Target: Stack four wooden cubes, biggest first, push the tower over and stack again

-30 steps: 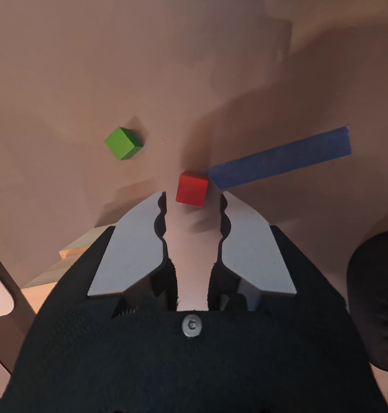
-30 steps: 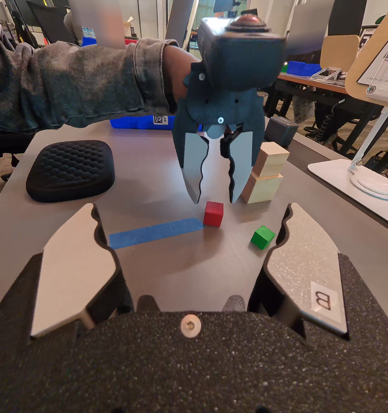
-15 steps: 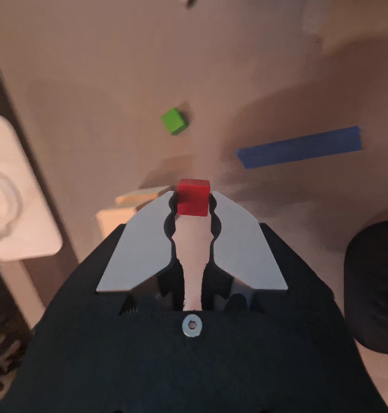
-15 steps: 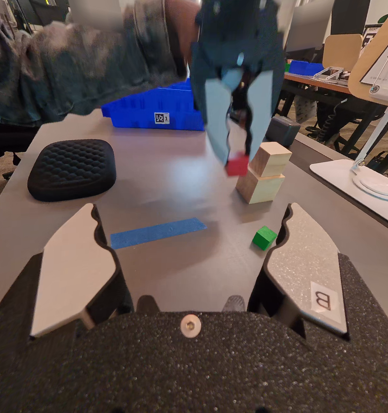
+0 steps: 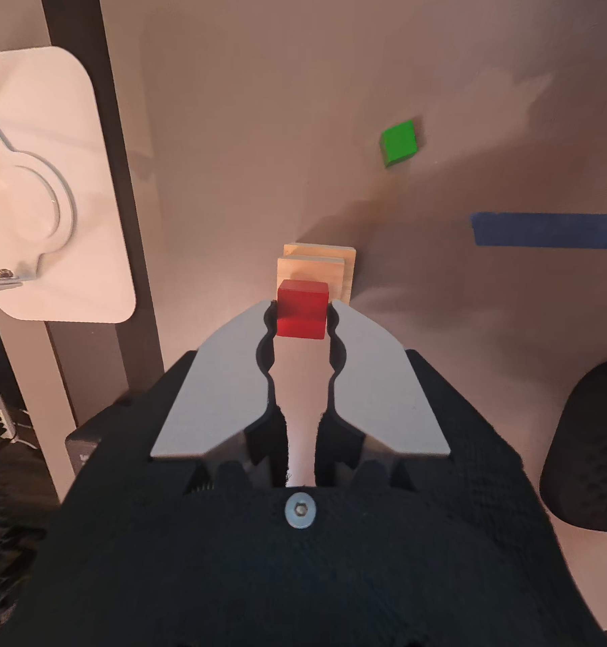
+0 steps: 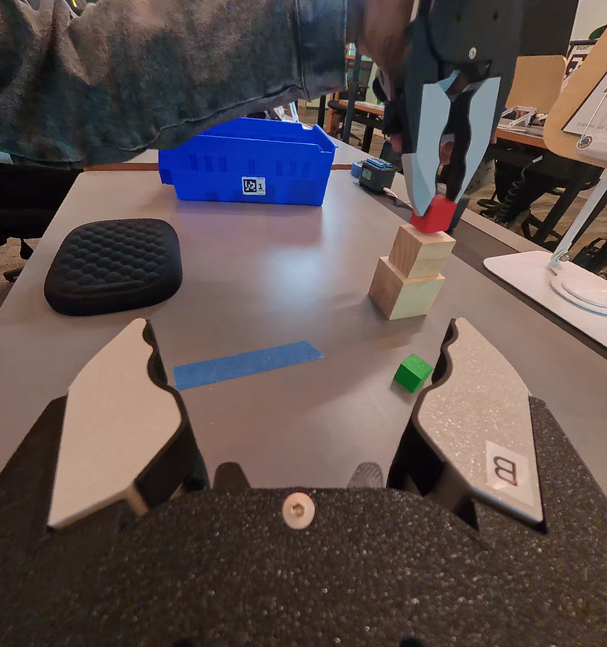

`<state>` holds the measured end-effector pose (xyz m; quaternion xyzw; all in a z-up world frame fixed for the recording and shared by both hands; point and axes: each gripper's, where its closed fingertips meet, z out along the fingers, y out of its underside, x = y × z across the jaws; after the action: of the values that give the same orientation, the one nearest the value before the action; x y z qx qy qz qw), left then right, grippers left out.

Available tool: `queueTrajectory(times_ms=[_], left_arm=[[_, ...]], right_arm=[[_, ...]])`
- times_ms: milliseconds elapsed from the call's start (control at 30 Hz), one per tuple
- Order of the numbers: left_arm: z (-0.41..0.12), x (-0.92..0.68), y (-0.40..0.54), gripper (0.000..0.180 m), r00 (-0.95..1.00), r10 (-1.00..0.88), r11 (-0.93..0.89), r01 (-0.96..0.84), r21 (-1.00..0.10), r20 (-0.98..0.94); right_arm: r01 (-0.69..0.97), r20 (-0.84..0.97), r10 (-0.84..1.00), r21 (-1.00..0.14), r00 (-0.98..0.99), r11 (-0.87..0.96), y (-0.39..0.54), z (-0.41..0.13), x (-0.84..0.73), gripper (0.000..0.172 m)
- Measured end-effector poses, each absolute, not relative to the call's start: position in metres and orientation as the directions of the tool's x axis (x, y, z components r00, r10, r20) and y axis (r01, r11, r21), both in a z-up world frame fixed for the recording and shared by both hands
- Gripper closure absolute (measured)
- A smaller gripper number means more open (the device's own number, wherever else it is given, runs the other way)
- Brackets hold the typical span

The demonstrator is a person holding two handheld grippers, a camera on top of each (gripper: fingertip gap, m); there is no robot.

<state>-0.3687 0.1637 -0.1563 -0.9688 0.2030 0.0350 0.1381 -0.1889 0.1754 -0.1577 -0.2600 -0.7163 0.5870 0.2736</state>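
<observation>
Left gripper (image 6: 438,206) pointing down, clamped on red cube (image 6: 433,218) – right gripper (image 6: 297,353) low, jaws wide apart.

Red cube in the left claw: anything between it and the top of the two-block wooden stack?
Nothing visible. The left claw grips the red cube right at the upper wooden block, whose top is bare. The green cube lies on the table, off to the side.

An open office or lab workroom. Beyond the grey table's (image 6: 260,266) far edge stand more desks (image 6: 519,134) and office chairs (image 6: 340,108). A blue tagged storage bin (image 6: 246,164) sits near that far edge.
</observation>
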Motion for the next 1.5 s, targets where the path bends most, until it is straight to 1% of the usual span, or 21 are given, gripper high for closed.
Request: queueTrajectory(times_ms=[167,633,900,967,1067,1100,1133,1167,1200,1267,1300,1333,1367,1400,1433,1500], left_arm=[[-0.157,-0.369,0.164,0.153,0.919,-0.376,-0.881,-0.394,-0.26,-0.12],[-0.161,-0.368,0.165,0.152,0.927,-0.359,-0.896,-0.375,-0.237,-0.107],[-0.162,-0.368,0.167,0.153,0.924,-0.369,-0.889,-0.383,-0.25,-0.103],[-0.162,-0.367,0.165,0.149,0.924,-0.37,-0.89,-0.382,-0.247,-0.095],[-0.157,-0.369,0.165,0.132,0.929,-0.353,-0.89,-0.371,-0.266,-0.113],[-0.152,-0.367,0.167,0.128,0.933,-0.339,-0.88,-0.359,-0.31,-0.118],[-0.143,-0.364,0.173,0.121,0.942,-0.312,-0.859,-0.336,-0.388,-0.125],[-0.132,-0.36,0.18,0.111,0.952,-0.278,-0.818,-0.304,-0.489,-0.128],[-0.118,-0.353,0.187,0.093,0.962,-0.24,-0.752,-0.268,-0.602,-0.128],[-0.085,-0.337,0.196,0.055,0.98,-0.15,-0.543,-0.19,-0.818,-0.129],[-0.069,-0.325,0.195,0.042,0.986,-0.125,-0.409,-0.152,-0.9,-0.11],[-0.054,-0.31,0.19,0.036,0.99,-0.112,-0.27,-0.114,-0.956,-0.086],[-0.042,-0.296,0.183,0.035,0.992,-0.105,-0.129,-0.08,-0.988,-0.067],[-0.034,-0.284,0.174,0.035,0.994,-0.1,-0.005,-0.049,-0.999,-0.048],[-0.032,-0.272,0.164,0.035,0.995,-0.093,0.076,-0.03,-0.997,-0.037],[-0.042,-0.258,0.146,0.035,0.998,-0.042,0.178,-0.036,-0.983,-0.044]], right_arm=[[0.051,0.087,0.693,-0.983,-0.716,0.176,0.175,-0.158,-0.189,0.025],[0.051,0.088,0.695,-0.983,-0.713,0.177,0.176,-0.157,-0.189,0.025],[0.05,0.089,0.696,-0.983,-0.712,0.177,0.176,-0.157,-0.188,0.025],[0.051,0.088,0.696,-0.983,-0.713,0.177,0.176,-0.157,-0.188,0.025],[0.052,0.086,0.697,-0.983,-0.712,0.174,0.176,-0.157,-0.188,0.025],[0.051,0.086,0.697,-0.983,-0.712,0.174,0.176,-0.156,-0.188,0.025],[0.051,0.087,0.698,-0.983,-0.711,0.174,0.177,-0.156,-0.188,0.025],[0.052,0.086,0.698,-0.983,-0.711,0.174,0.177,-0.156,-0.188,0.025],[0.052,0.086,0.698,-0.983,-0.711,0.174,0.177,-0.156,-0.188,0.025],[0.052,0.086,0.698,-0.983,-0.711,0.174,0.177,-0.157,-0.189,0.025],[0.055,0.084,0.698,-0.983,-0.711,0.174,0.176,-0.157,-0.189,0.025],[0.059,0.083,0.699,-0.983,-0.71,0.176,0.177,-0.158,-0.189,0.025],[0.062,0.084,0.701,-0.982,-0.708,0.181,0.177,-0.159,-0.19,0.025],[0.066,0.086,0.704,-0.98,-0.705,0.186,0.177,-0.16,-0.19,0.025],[0.072,0.087,0.706,-0.979,-0.702,0.191,0.178,-0.162,-0.191,0.025],[0.086,0.087,0.714,-0.976,-0.695,0.202,0.18,-0.164,-0.193,0.025]])
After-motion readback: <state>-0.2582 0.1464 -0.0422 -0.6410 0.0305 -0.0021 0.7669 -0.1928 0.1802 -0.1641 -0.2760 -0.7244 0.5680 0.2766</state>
